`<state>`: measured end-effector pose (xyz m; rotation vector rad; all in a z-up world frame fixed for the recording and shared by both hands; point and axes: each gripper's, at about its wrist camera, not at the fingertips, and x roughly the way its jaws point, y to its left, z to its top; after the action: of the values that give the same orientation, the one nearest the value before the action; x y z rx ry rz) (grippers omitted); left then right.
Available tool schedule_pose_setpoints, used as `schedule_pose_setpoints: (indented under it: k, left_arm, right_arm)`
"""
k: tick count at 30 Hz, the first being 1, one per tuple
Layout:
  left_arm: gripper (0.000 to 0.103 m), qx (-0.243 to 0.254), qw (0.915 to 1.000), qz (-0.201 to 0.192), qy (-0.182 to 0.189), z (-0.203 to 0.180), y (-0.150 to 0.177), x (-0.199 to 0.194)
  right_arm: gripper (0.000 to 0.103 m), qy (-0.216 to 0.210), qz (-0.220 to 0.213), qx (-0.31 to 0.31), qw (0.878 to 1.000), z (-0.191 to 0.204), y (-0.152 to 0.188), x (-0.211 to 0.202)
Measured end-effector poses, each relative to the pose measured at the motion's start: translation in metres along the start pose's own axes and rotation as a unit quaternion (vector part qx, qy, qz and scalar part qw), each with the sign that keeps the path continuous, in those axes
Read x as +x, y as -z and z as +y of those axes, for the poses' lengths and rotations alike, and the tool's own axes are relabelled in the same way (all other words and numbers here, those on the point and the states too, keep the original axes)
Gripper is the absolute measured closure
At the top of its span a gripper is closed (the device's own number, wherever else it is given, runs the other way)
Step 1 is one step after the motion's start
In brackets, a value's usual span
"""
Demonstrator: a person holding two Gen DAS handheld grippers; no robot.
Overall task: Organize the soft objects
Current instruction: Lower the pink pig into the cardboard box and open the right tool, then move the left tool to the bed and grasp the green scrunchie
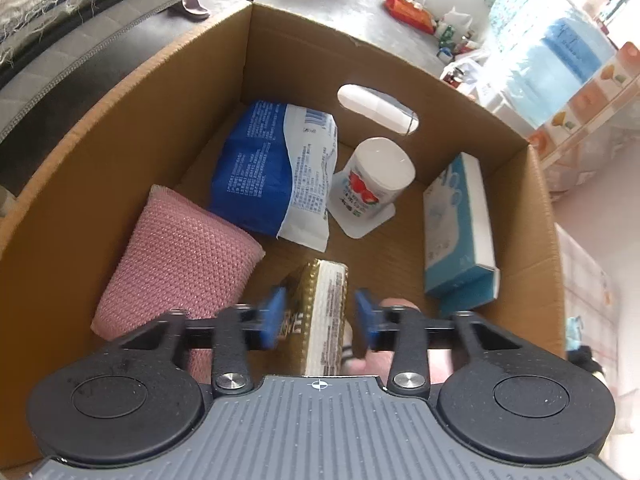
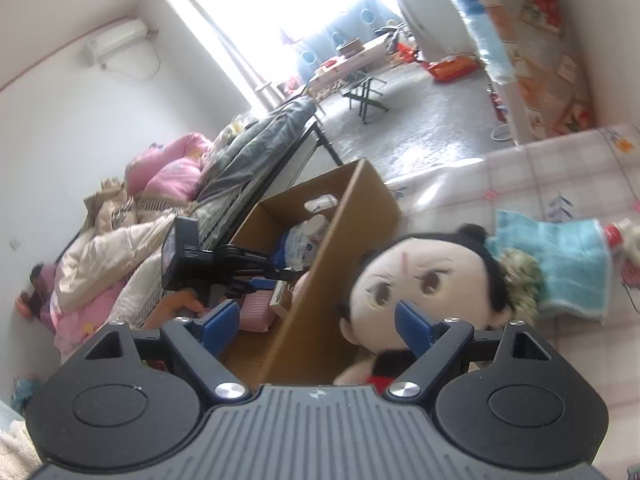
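We judged the sorting to be well under way. Inside the cardboard box [image 1: 120,128] lay a pink knitted cloth [image 1: 176,256], a blue-and-white soft pack [image 1: 272,172], a white cup with a red fruit picture lying tipped against that pack [image 1: 372,180], and a pale blue carton [image 1: 460,232] leaning on the side wall. The left gripper [image 1: 320,316] hung over the box floor with its jaws part-way apart on either side of a gold-and-white packet [image 1: 324,312]; the blue pads did not visibly press on it, and someone's fingers [image 1: 392,308] showed just behind it, so we could not tell what bore the packet's weight.

Outside the box, work remained. On the patterned bench cloth [image 2: 520,176] sat a plush doll with black hair [image 2: 424,276], touching or nearly touching the box's outer wall, and behind it a light blue towel [image 2: 560,264] and a red-capped bottle [image 2: 624,240]. The right gripper [image 2: 316,320] faced the doll with its jaws standing wide and nothing between them — one pad lay in front of the doll's cheek, the other before the box. We took the doll and the towel to be the next soft things to go in.

As for writing, the blue pack and the gold packet carried dense small print — too blurred to read. No brand could be made out.
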<state>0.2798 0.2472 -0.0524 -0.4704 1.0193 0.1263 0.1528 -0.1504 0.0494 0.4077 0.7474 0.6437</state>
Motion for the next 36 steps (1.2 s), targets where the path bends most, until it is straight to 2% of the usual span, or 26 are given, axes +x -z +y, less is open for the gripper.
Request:
schedule_pose_setpoints:
  k: [2, 4, 12, 15, 21, 23, 28, 34, 36]
  left_arm:
    - [0.045, 0.010, 0.9998, -0.014, -0.003, -0.003, 0.003, -0.010]
    - [0.041, 0.011, 0.9997, -0.020, -0.005, -0.004, 0.005, -0.019]
    - [0.035, 0.033, 0.9985, -0.042, 0.011, -0.017, 0.026, -0.061]
    - [0.033, 0.046, 0.9972, -0.050, 0.028, -0.028, 0.039, -0.078]
    - [0.021, 0.094, 0.9907, -0.075, 0.063, -0.061, 0.069, -0.116]
    - [0.014, 0.112, 0.9866, -0.089, 0.079, -0.075, 0.081, -0.129]
    - [0.007, 0.172, 0.9730, -0.112, 0.106, -0.119, 0.113, -0.153]
    - [0.005, 0.260, 0.9471, -0.120, 0.146, -0.179, 0.159, -0.158]
    - [0.005, 0.290, 0.9367, -0.124, 0.152, -0.198, 0.175, -0.152]
  right_arm:
    - [0.013, -0.002, -0.012, 0.016, 1.000, -0.011, 0.006, -0.010]
    - [0.011, -0.007, -0.025, 0.031, 0.999, -0.021, 0.013, -0.019]
    - [0.009, -0.004, -0.066, 0.070, 0.995, -0.049, 0.038, -0.052]
    - [0.009, 0.007, -0.080, 0.080, 0.994, -0.058, 0.049, -0.063]
    - [0.009, 0.040, -0.106, 0.102, 0.988, -0.079, 0.074, -0.080]
    - [0.009, 0.055, -0.113, 0.109, 0.986, -0.088, 0.081, -0.085]
    - [0.009, 0.072, -0.132, 0.137, 0.979, -0.112, 0.094, -0.096]
    - [0.010, 0.069, -0.155, 0.159, 0.973, -0.133, 0.104, -0.105]
    - [0.013, 0.069, -0.161, 0.163, 0.971, -0.139, 0.107, -0.106]
